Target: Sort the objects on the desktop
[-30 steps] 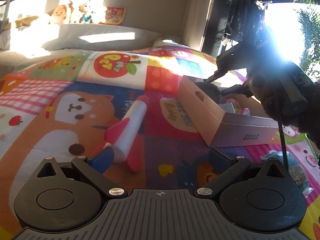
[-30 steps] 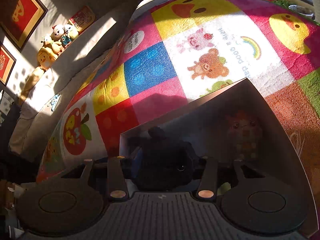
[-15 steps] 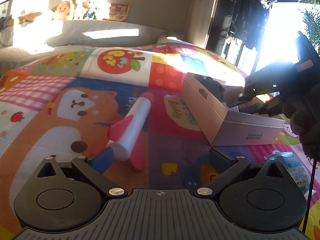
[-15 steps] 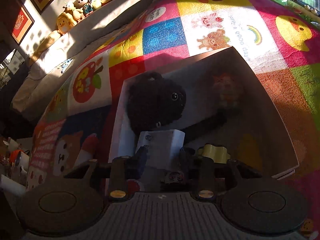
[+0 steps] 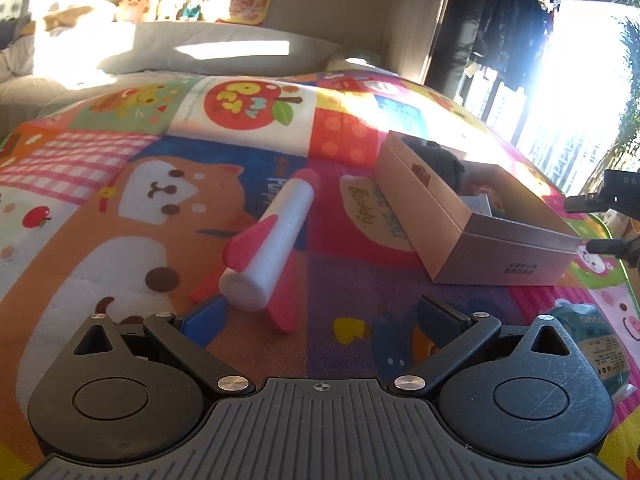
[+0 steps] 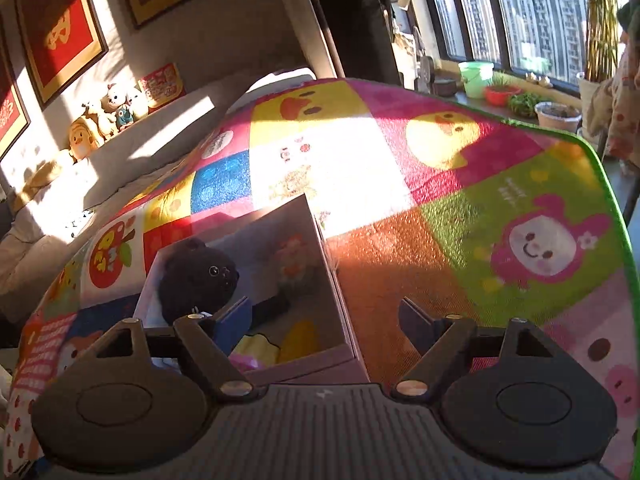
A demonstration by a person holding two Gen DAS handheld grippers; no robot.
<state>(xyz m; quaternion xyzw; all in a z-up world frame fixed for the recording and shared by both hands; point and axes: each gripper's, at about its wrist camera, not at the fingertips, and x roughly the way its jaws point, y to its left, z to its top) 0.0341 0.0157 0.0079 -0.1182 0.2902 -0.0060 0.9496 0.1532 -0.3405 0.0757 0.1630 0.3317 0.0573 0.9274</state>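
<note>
Pulled back from the box (image 6: 248,308), my right tool (image 6: 324,320) gapes empty at lower centre. Left tool (image 5: 320,316) gapes too, toy rocket (image 5: 272,248) just beyond.

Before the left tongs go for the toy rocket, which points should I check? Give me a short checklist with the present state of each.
1. Left tongs open and empty: ok.
2. Toy rocket lies free on the play mat, nothing on top of it: ok.
3. Rocket between the left fingers: not ok, it lies ahead, toward the left finger.
4. Box open to receive it: ok.
5. Room in the box beside the black plush: cannot tell.
6. Right tongs empty: ok.
</note>
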